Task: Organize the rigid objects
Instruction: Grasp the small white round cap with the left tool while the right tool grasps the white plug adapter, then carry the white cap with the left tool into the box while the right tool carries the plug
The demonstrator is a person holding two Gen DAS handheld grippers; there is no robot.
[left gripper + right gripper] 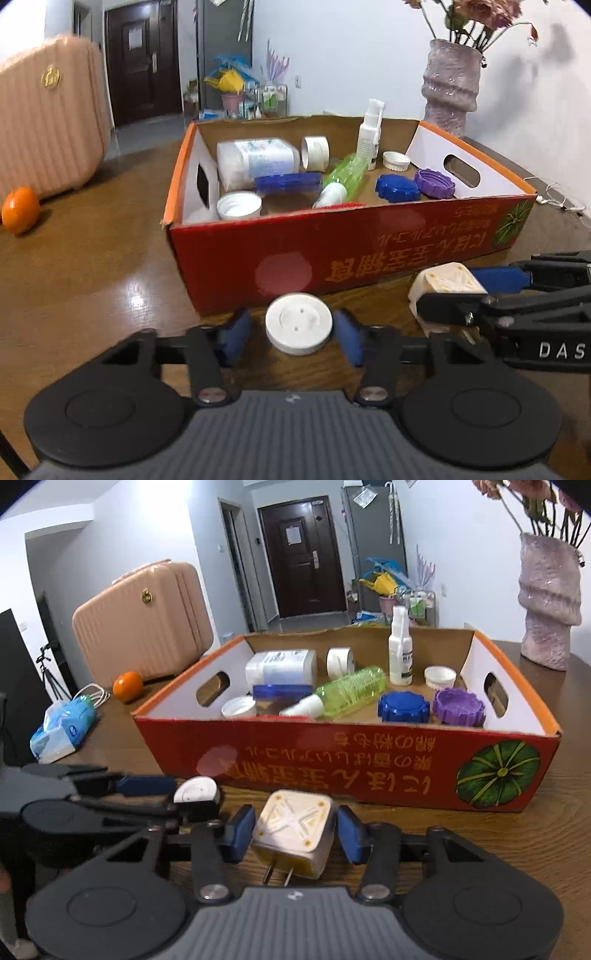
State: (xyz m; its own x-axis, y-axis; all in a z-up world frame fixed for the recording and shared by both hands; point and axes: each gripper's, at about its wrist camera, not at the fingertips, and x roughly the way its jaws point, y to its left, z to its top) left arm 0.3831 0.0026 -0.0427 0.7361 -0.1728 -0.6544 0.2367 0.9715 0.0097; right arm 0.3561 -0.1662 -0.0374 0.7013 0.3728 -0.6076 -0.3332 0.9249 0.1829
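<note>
Flanking white cap (pixel 298 323), left gripper (pixel 291 334), box wall (pixel 332 254) just beyond

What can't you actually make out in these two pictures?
- Red spiky item in the cardboard box: left wrist view, mostly hidden by the box's front wall; absent from the right view.
- White round cap: right wrist view, lower half covered by the left gripper.
- Wall charger: left wrist view, partly behind the right gripper.
- Spray bottle label: too small to read.
- Flowers: cut off by the top edge.
</note>
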